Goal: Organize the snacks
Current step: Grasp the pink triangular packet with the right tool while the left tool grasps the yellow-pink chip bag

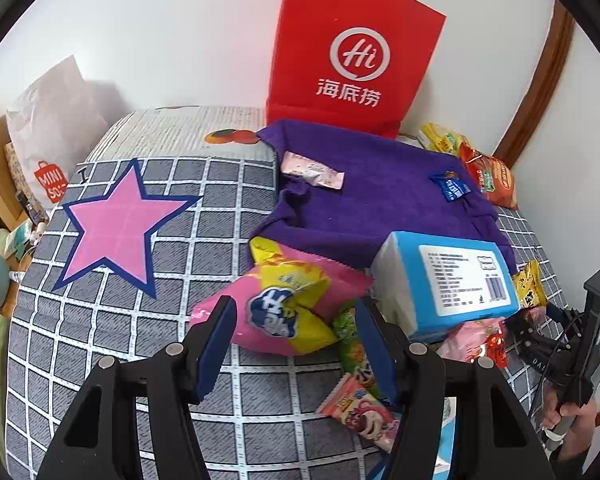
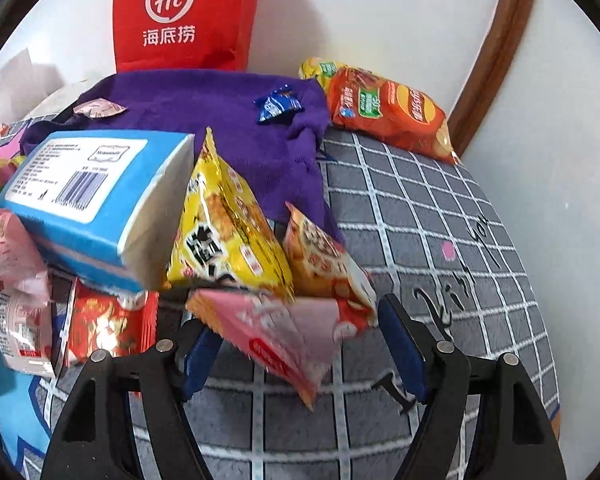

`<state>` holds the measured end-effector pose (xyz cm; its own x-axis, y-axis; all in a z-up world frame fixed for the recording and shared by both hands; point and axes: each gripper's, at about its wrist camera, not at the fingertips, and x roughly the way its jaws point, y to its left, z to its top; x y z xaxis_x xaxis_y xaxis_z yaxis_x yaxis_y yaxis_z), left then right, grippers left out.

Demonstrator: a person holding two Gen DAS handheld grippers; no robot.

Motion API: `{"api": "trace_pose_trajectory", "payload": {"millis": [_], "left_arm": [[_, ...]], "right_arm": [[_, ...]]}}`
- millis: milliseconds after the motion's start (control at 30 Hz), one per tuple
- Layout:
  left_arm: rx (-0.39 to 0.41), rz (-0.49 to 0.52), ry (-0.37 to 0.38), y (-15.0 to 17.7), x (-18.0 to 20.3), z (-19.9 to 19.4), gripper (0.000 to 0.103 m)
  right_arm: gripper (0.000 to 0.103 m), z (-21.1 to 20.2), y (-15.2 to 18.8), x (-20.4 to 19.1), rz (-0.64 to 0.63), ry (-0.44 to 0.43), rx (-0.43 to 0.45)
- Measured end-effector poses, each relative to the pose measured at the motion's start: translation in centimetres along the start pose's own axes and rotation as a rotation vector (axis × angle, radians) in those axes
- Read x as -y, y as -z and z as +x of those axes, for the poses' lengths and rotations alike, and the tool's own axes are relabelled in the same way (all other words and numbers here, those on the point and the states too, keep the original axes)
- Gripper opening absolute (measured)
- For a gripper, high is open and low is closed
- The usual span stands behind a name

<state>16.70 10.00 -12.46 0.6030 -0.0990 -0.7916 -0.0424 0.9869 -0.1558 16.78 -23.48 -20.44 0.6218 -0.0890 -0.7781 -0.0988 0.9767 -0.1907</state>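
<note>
Left gripper (image 1: 294,344) fingers gape around the puffy pink-and-yellow snack bag (image 1: 284,304), not pinching. Right gripper (image 2: 300,354) fingers spread wide, pink snack packet (image 2: 284,332) loose between them.

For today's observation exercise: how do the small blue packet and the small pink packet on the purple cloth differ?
The blue packet is dark blue and crinkled; the pink packet is pale pink and flatter. The blue one lies near the cloth's edge by the orange chip bag; the pink one lies at the far side. Both rest on the purple cloth, untouched.

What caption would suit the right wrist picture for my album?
Right gripper open around a pink snack packet, beside a yellow packet and blue box on a grid-patterned cloth.
</note>
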Motion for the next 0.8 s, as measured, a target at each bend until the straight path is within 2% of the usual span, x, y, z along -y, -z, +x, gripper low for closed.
{"api": "trace_pose_trajectory", "payload": {"millis": [133, 333, 633, 800], "left_arm": [[-0.007, -0.005, 0.002, 0.3, -0.4, 0.2, 0.059], [-0.017, 0.002, 0.022, 0.5, -0.1, 1.2, 0.059], [-0.034, 0.052, -0.061, -1.0, 0.4, 3.8, 0.059], [-0.040, 0.083, -0.057, -1.3, 0.7, 5.0, 0.062]], "right_arm": [[0.062, -0.1, 0.2, 0.0, 0.010, -0.023, 0.022], [0.062, -1.4, 1.7, 1.2, 0.096, -0.078, 0.021], [0.062, -4.3, 4.7, 2.0, 0.198, -0.185, 0.005], [0.062, -4.9, 5.5, 1.9, 0.245, -0.257, -0.004]]}}
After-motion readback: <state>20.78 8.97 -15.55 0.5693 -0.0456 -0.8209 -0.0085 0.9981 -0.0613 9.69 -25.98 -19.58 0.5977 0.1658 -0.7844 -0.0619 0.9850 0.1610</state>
